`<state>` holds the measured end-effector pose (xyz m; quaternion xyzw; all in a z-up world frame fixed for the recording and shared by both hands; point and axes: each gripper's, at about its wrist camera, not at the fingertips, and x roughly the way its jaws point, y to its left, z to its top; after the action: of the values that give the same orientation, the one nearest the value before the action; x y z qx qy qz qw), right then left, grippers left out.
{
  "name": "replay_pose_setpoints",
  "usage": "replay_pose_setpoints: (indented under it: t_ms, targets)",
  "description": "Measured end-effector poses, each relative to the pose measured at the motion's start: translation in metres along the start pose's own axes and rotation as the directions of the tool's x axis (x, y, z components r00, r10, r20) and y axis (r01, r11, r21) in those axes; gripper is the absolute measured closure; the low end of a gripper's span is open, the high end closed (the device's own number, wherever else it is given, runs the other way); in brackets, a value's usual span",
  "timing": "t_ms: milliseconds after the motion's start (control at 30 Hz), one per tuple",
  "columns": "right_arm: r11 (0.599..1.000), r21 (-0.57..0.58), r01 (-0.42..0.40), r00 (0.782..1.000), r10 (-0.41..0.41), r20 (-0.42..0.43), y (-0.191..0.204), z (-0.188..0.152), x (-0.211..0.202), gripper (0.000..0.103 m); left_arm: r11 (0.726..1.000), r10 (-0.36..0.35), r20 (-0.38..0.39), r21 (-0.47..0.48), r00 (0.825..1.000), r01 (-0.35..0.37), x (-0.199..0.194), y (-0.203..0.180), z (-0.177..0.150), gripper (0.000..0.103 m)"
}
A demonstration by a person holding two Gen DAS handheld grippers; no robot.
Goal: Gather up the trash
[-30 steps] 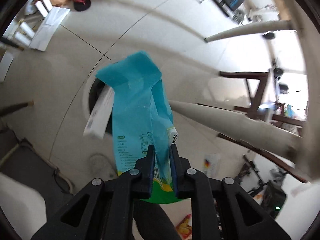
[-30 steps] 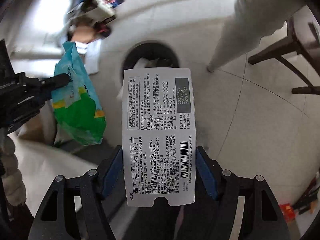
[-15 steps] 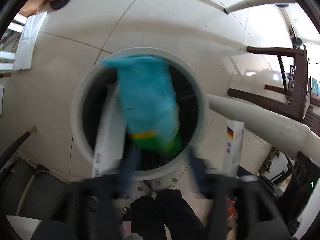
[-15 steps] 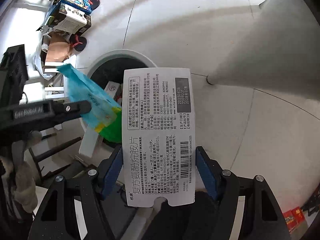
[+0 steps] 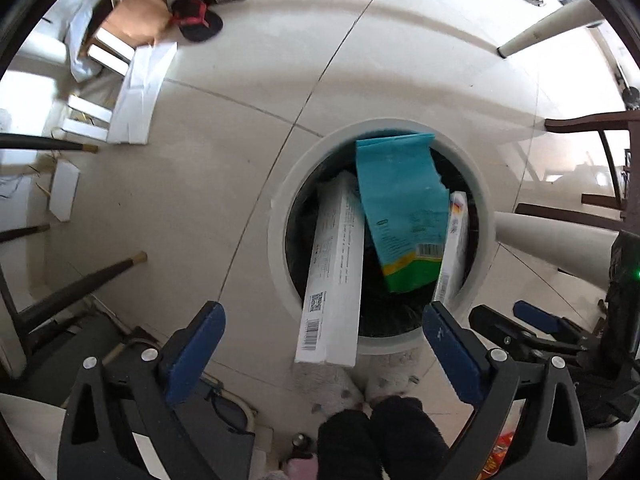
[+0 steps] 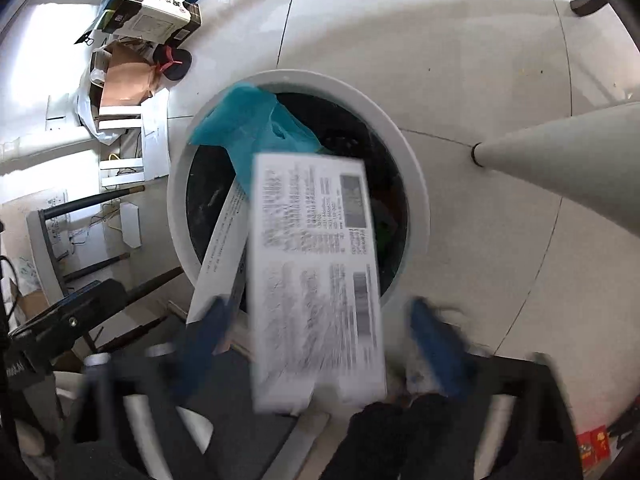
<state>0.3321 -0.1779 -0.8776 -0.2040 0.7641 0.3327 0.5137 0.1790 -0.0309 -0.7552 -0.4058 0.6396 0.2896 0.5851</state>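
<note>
A round bin with a white rim [image 5: 280,248] [image 6: 416,184] stands on the tiled floor below both grippers. A teal and green bag [image 5: 400,208] [image 6: 256,128] lies inside it, free of any grip. A long white box [image 5: 336,272] [image 6: 220,248] leans out over the near rim. My left gripper [image 5: 322,316] hangs above the bin, its jaws opening with nothing held. My right gripper [image 6: 320,320] is opening too; the white printed medicine box [image 6: 312,280] [image 5: 454,248] is blurred and dropping between its fingers, clear of the pads.
A white tapered table leg [image 6: 560,160] [image 5: 560,240] slants close to the bin's right. Dark chair legs [image 5: 80,284], cardboard and white boxes [image 5: 136,80] and a black-and-red slipper [image 5: 196,20] lie to the left and far side. A person's feet [image 5: 380,420] stand just before the bin.
The left gripper opened and the teal bag fell into the bin. The right gripper opened and the medicine box is slipping out. Both grippers came down closer to the bin.
</note>
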Motion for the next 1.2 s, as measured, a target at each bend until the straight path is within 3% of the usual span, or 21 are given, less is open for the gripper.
replay_pose_setpoints:
  t_ms: [100, 300, 467, 633, 933, 1200]
  targets:
    - [0.998, -0.004, 0.055, 0.998, -0.055, 0.016, 0.000, -0.013, -0.011, 0.000, 0.999, 0.047, 0.023, 0.011, 0.999, -0.047, -0.009, -0.005, -0.015, 0.002]
    - [0.988, -0.018, 0.155, 0.987, -0.154, 0.054, 0.003, -0.052, -0.056, 0.000, 0.998, 0.062, 0.039, -0.005, 0.997, -0.062, -0.048, -0.010, -0.057, 0.002]
    - [0.989, -0.005, 0.146, 0.988, -0.145, 0.051, 0.006, -0.097, -0.124, 0.000, 0.998, 0.060, 0.015, -0.032, 0.998, -0.060, -0.103, -0.015, -0.099, 0.002]
    - [0.992, -0.015, 0.128, 0.991, -0.127, 0.039, 0.022, -0.142, -0.202, 0.000, 0.998, 0.057, 0.006, 0.020, 0.998, -0.057, -0.173, -0.034, -0.142, 0.002]
    - [0.999, -0.028, 0.038, 0.998, -0.036, 0.058, 0.045, -0.210, -0.351, 0.000, 0.990, -0.065, 0.064, 0.127, 0.996, 0.056, -0.312, -0.058, -0.181, 0.002]
    - [0.999, -0.015, -0.037, 0.989, 0.038, 0.146, 0.087, -0.264, -0.481, 0.000, 0.942, -0.210, 0.131, 0.294, 0.969, 0.164, -0.419, -0.048, -0.182, 0.002]
